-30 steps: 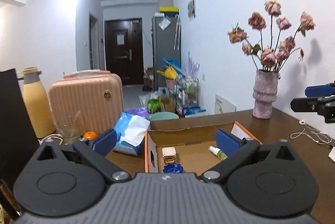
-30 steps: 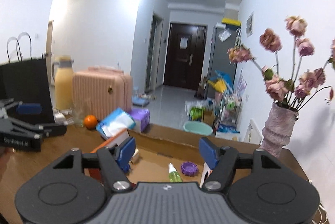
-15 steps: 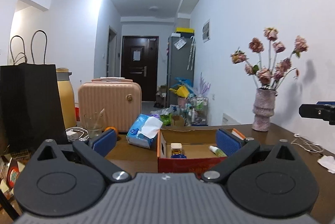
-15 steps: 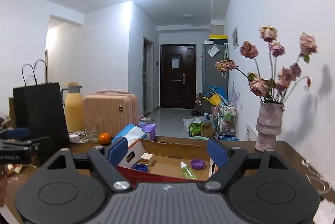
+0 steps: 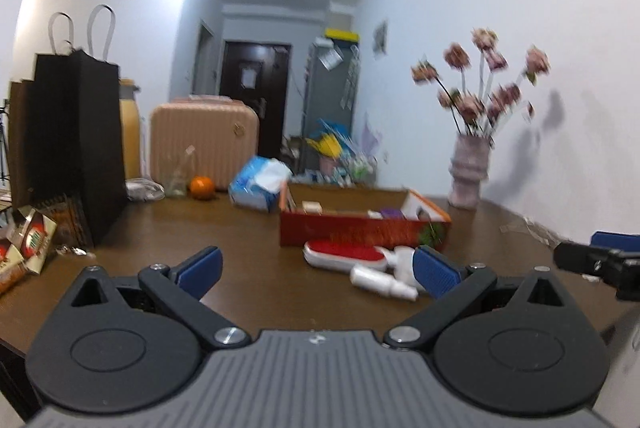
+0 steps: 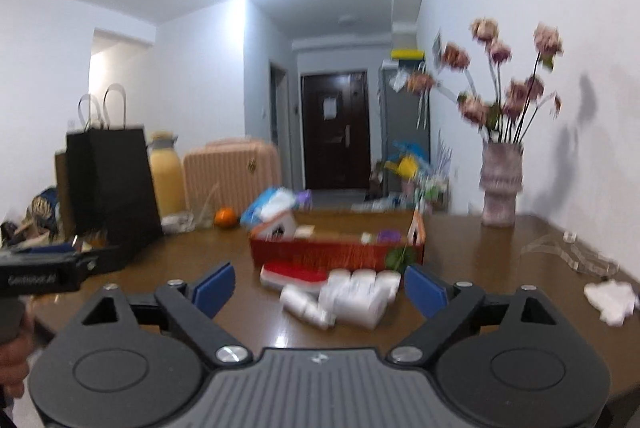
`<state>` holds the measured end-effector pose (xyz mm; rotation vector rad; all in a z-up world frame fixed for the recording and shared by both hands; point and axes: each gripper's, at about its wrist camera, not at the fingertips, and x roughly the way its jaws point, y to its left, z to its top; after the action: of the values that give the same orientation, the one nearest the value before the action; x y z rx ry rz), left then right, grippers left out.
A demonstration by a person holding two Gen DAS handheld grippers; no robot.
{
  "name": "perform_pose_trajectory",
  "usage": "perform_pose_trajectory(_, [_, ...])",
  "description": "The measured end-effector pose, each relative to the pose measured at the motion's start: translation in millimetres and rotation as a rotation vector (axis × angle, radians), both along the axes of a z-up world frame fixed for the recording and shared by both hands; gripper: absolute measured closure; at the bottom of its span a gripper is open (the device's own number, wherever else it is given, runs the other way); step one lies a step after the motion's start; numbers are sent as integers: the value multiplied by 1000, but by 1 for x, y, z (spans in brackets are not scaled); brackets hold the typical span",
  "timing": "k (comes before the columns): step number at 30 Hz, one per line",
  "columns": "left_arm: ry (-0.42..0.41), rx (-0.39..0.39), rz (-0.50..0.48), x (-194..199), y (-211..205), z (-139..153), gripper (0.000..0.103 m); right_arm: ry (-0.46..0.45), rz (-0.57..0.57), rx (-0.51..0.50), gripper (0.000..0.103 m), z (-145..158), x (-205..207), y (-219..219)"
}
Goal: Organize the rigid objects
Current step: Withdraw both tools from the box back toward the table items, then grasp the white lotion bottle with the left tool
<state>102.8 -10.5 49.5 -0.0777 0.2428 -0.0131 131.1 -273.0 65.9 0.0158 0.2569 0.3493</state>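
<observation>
1. While both tools hang low over the near edge of the dark brown wooden worktop (image 6: 480,268), nothing is being carried: this looks like the approach before a pick.
2. The left gripper (image 5: 316,268) has its blue-padded fingers (image 5: 200,266) spread wide and empty, with only bare wood between them.
3. The right gripper (image 6: 318,284) has just been opening its fingers and now holds them wide. A blurred pack of small white bottles (image 6: 362,294) and a loose white plastic bottle lying on its side (image 6: 304,304) sit ahead between the pads, apart from them.
4. Just behind those lies a red-and-white flat brush (image 6: 292,274), close against the front wall of the shallow red-sided cardboard box (image 6: 336,254) that stands mid-worktop. The box already holds a few small items, among them something purple (image 6: 388,236).
5. I judge the box to be where the loose things go, so the three pieces in front of it are what remains.
6. The next move calls for choosing one piece, probably the lone bottle, lining the right fingers across its round body and closing gently, since it may roll away.
7. The pink ridged vase of dried roses (image 6: 500,188) at the far right edge stands well clear.
</observation>
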Motion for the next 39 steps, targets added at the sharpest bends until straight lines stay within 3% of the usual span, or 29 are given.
perform_pose_trajectory(9, [75,11,16,24,-11,-18,0,31,-44,-8,11,-15,14,-3])
perform_pose_trajectory(19, [165,-2,39,87,-27,-32,0,95,-101,1,11,-31,58,-24])
perform_pose_trajectory(28, [207,24,-79,155,-53,-37,0,183,-104,30,18,-49,116,-36])
perform_pose_trajectory(31, [229,29,-144,178,-60,-40,5,216,-88,41,20,-58,137,-34])
perform_pose_trajectory(34, [258,35,-203,204,-64,-44,14,246,-70,67,30,-64,157,-32])
perform_pose_trajectory(39, [358,-18,-299,250,-68,-50,41,305,-67,128,45,-76,192,-32])
